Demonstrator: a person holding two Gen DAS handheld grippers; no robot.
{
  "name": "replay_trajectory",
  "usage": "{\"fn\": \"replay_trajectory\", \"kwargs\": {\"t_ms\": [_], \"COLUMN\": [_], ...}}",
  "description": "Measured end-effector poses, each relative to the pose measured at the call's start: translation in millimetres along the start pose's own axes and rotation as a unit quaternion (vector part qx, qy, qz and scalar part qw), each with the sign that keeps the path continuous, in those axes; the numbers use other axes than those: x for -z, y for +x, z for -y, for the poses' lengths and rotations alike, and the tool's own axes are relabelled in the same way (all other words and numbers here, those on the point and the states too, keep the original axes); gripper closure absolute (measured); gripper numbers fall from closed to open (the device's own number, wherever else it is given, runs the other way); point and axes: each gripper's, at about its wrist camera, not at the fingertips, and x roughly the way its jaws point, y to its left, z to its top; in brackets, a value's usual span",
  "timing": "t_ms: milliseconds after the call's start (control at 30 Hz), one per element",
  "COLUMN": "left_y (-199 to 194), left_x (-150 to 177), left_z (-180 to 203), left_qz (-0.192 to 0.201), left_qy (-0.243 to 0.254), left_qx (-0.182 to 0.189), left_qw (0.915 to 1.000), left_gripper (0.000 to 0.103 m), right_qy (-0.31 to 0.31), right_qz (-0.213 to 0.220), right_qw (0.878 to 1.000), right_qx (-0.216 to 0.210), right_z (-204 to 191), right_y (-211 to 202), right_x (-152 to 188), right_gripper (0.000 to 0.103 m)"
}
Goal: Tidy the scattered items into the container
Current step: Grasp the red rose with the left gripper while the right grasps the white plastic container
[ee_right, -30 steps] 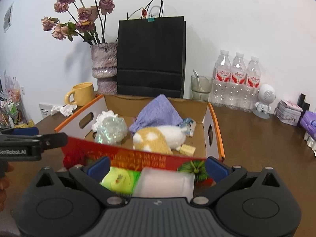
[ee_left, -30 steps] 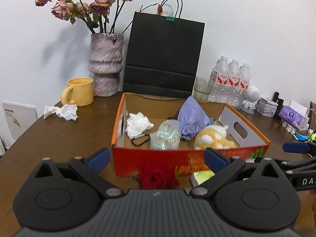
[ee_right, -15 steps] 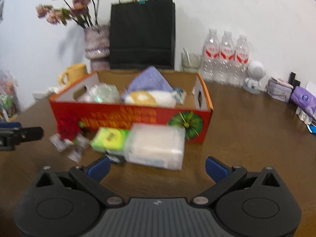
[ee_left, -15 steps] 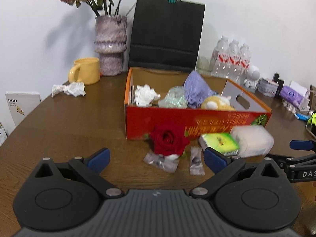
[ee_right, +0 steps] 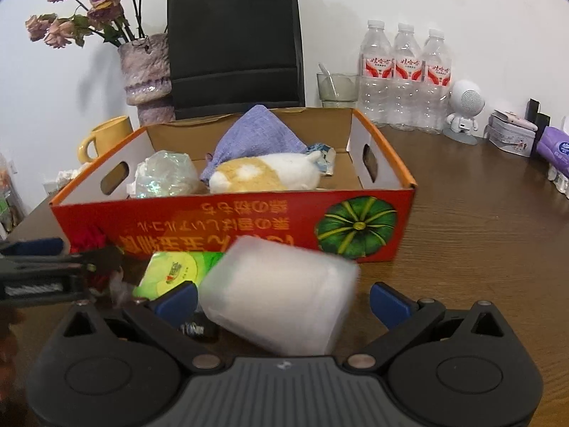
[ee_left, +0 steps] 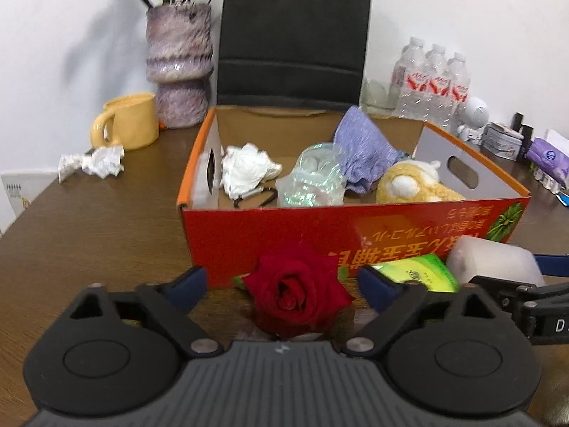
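Red rose [ee_left: 297,286] is lying on the counter [ee_left: 89,235] against the box [ee_left: 249,227], framed by the closing, still-apart left hand-held gripper [ee_left: 282,281], while the right hand-held gripper [ee_right: 282,293] is straddling, seemingly untouched, a white pack [ee_right: 281,293].

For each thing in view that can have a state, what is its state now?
left gripper: jaws closing around the red rose, not pressing yet
right gripper: open around the white pack
cardboard box: open, partly filled
green packet: on table, outside box
yellow mug: upright
water bottles: upright, capped
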Motion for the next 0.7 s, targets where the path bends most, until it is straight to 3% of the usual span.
{"fn": "replay_trajectory", "kwargs": {"t_ms": [167, 300, 700], "left_y": [4.0, 3.9, -10.7], "left_x": [3.4, 4.7, 10.5], "left_z": [-4.8, -8.0, -19.3], "left_qz": [-0.006, -0.009, 0.012], "left_qy": [-0.015, -0.022, -0.041], "left_qx": [0.010, 0.014, 0.032], "left_qw": [0.9998, 0.9996, 0.9986], "left_gripper": [0.031, 0.046, 0.052], "right_qy": [0.014, 0.015, 0.054], "right_qz": [-0.014, -0.019, 0.008], "right_qw": [1.000, 1.000, 0.998], "right_qx": [-0.012, -0.001, -0.027], "right_z": [-3.5, -7.6, 14.7], "right_y": [5.4, 9.7, -8.6], "right_x": [3.3, 5.6, 14.4], "right_gripper": [0.002, 0.005, 0.011]}}
